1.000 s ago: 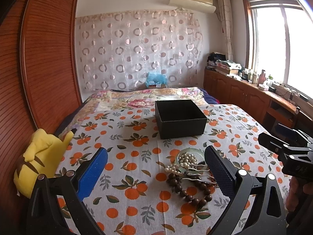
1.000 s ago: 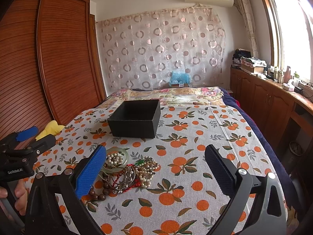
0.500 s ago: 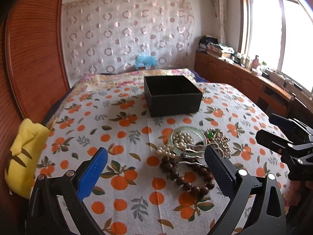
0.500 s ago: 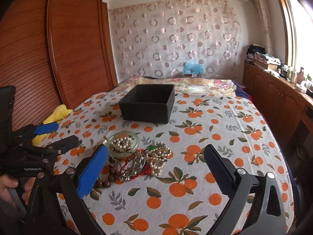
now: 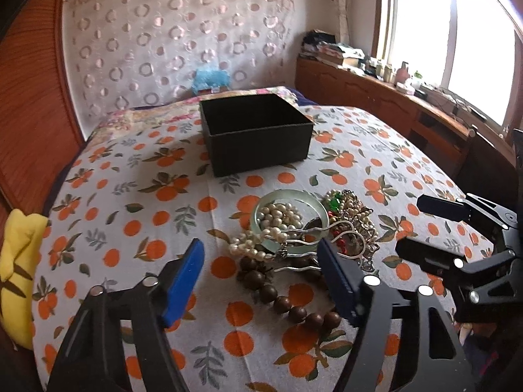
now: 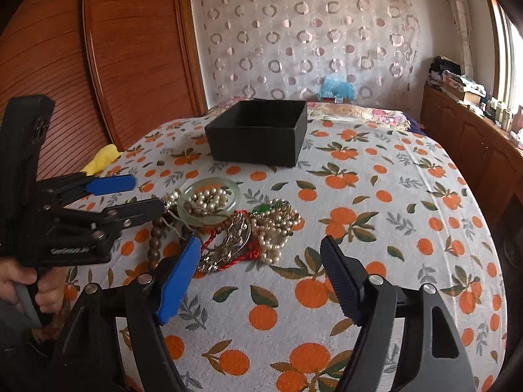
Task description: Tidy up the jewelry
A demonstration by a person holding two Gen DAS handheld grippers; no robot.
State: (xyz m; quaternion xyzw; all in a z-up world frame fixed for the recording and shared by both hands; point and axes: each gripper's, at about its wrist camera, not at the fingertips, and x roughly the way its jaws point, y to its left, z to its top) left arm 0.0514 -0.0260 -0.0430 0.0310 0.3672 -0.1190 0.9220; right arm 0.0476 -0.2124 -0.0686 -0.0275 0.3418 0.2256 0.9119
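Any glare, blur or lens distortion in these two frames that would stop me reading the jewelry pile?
Left wrist view: window blown out white, fisheye bends the wardrobe, but the jewelry pile is lit evenly and fairly sharp. Right wrist view: dark vignette at the corners, curtain slightly soft, pile readable, partly hidden behind the left tongs.

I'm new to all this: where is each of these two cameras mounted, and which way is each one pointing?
Left wrist view: sits on the left gripper, looking forward over the jewelry pile toward the black box; its own open fingers show, and the right gripper at right.
Right wrist view: sits on the right gripper, facing the same pile from its other side; its open fingers show, plus the left gripper and the person's hand.
Shared: pile, jade bangle, box, orange-print bedspread.
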